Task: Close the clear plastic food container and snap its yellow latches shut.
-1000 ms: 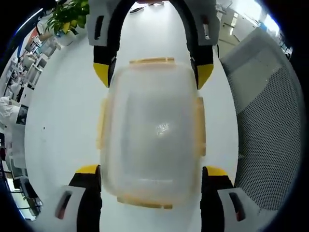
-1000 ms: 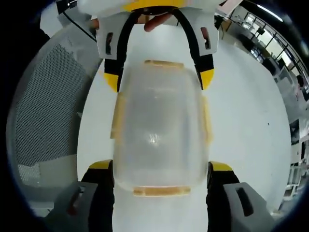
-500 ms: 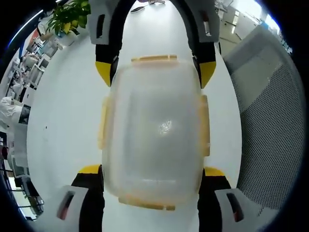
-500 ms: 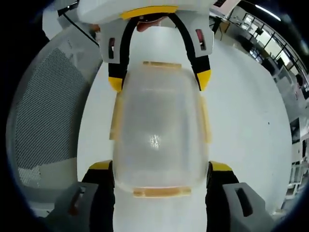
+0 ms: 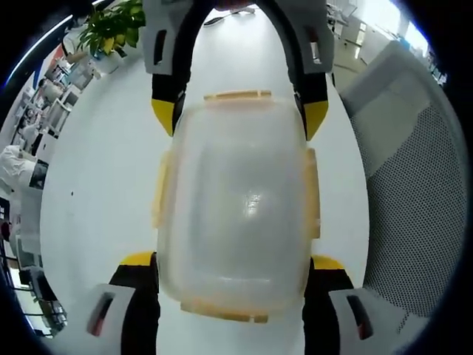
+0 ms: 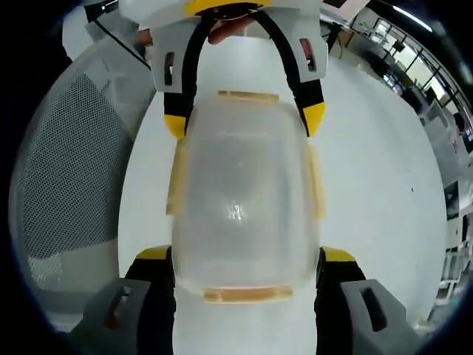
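In the left gripper view, the container [image 5: 235,207] on the white table [image 5: 96,192] is straddled by the left gripper [image 5: 232,265], jaws spread wide beside its near end; its long axis runs straight ahead.

In the right gripper view, the right gripper [image 6: 247,259] is seen equally wide at the opposite end, with the yellow latches [image 6: 176,177] apparently folded down.

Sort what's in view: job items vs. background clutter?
Job:
- clear container, lid on
- yellow latches on its four edges
- left tool, a jaw on each side of the container's near end
- right tool, likewise from the opposite end

Lying about:
- white table
- mesh chair beside it
- potted plant at the far edge
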`<state>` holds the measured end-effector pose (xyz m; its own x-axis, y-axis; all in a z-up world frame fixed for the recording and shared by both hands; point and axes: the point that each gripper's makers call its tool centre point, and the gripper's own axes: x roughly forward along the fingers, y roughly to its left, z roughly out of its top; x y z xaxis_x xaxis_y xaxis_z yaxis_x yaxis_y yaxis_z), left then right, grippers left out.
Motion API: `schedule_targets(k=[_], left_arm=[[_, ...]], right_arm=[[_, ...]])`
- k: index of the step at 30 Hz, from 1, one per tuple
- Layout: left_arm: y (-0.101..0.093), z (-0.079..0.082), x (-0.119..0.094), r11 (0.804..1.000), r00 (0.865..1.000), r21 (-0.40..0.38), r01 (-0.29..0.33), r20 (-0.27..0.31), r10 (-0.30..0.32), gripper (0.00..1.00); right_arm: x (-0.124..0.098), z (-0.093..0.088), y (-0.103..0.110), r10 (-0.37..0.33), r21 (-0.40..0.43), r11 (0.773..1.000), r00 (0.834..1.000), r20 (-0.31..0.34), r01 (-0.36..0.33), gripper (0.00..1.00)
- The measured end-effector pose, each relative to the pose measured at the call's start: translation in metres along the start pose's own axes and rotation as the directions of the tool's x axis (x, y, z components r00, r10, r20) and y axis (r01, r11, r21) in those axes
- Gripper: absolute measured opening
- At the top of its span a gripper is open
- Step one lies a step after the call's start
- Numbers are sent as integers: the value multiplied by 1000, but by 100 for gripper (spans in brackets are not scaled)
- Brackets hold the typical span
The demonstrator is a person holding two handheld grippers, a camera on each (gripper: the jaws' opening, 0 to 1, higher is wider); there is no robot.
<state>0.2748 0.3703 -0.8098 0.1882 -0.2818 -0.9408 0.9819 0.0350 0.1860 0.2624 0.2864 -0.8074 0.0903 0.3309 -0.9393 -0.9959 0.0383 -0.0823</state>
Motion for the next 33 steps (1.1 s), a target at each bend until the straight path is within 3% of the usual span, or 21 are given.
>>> schedule_targets(k=[5,16,24,33], left_arm=[[0,-6,-2,1000,1000,-7,-3,26,3,77],[-2,-29,-9,1000,1000,6,-2,28,2,77],[-2,-47,-14,1000,1000,13,-2,31,2,78],[-3,-58,-16,1000,999,-4,-4,46,4,78]], right_arm=[[3,4,0,-1,-2,1000,1000,-21,1,75],[10,27,5,-5,14,1000,999,-35,6,75],[15,44,9,-14,33,999,1000,6,14,75],[20,56,10,-14,29,999,1000,-8,14,75]])
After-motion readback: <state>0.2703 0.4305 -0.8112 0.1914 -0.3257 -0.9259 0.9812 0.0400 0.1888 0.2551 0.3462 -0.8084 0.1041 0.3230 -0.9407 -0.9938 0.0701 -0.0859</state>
